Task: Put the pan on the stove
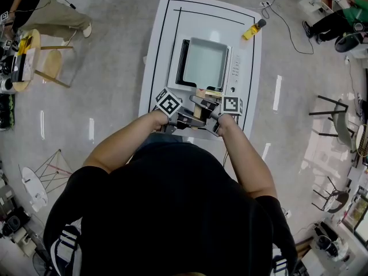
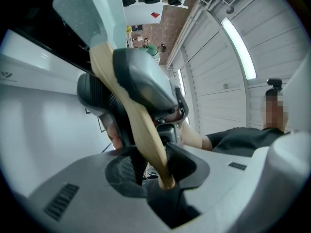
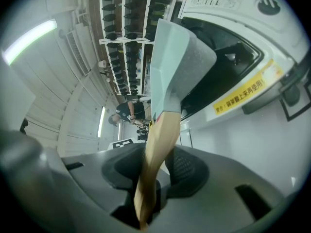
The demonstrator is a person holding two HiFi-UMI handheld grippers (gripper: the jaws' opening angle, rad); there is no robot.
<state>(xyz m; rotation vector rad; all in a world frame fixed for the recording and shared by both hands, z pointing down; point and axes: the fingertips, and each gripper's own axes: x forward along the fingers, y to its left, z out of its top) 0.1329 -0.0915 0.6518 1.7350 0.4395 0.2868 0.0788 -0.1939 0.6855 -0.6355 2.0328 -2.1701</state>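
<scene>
Left tongs (image 2: pixel 153 166) and right tongs (image 3: pixel 153 174) are both clamped side by side on the wooden handle (image 1: pixel 198 109), presumably to keep the pale square pan (image 1: pixel 204 62) level over the stove (image 1: pixel 236 68), mid-frame on the white worktop (image 1: pixel 154 73).

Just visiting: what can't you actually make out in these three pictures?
Head view: the left tool and right tool cover most of the wooden handle of the pan.
Head view: looking straight down, whether the pan rests on the stove cannot be told.
Head view: the yellow object at the far corner of the table is too small to name.
Right gripper view: the print on the yellow label is too small to read.
</scene>
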